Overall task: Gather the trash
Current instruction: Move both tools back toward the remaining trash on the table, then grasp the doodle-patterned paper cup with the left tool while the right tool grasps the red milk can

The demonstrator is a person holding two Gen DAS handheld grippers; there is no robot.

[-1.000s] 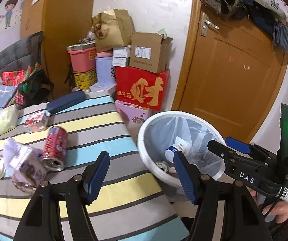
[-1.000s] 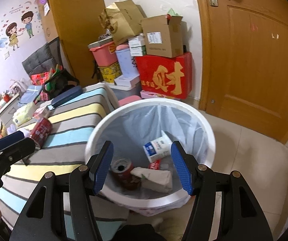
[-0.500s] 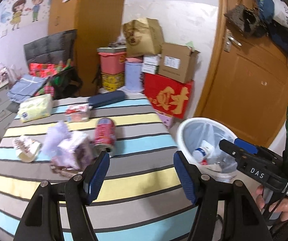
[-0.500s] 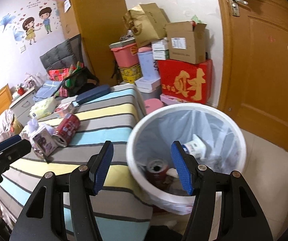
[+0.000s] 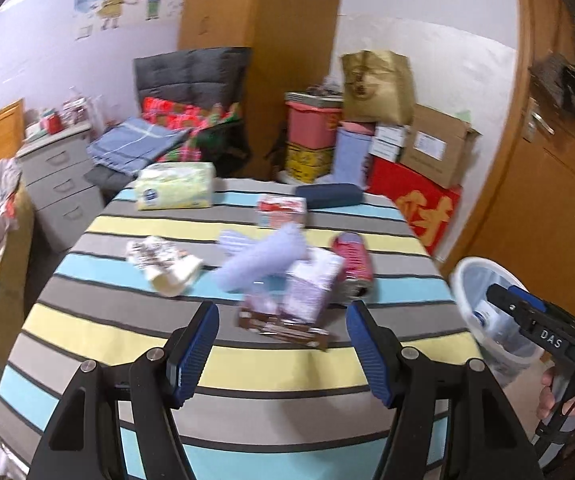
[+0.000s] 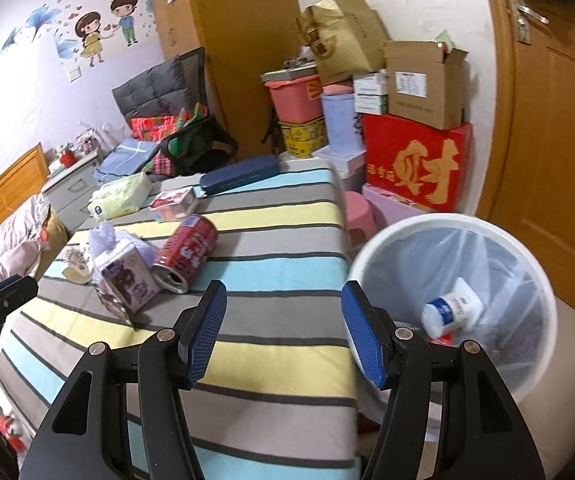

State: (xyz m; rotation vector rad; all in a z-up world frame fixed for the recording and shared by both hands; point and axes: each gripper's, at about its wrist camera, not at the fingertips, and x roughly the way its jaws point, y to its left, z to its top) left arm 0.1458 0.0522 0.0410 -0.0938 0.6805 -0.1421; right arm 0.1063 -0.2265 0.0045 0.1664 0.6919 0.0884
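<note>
Both empty, the left claw (image 5: 281,354) is hanging released over the purple carton (image 5: 307,292) (likely next), while the right claw (image 6: 283,330) is gaping beside the bin (image 6: 499,236).

Wall: pale wall (image 6: 27,92) with stickers of a cartoon boy and girl (image 6: 105,26).
Door: brown wooden door (image 6: 559,128) with a metal handle (image 6: 525,14).
Tall cupboard: brown wood (image 5: 259,60), in the corner.
Chair: grey padded chair (image 5: 191,76) by the cupboard.
Drawers: grey drawers (image 5: 61,184) beside the striped table (image 5: 247,376).
Boxes: piled by the door, with a big red box (image 6: 415,164) low down.
</note>
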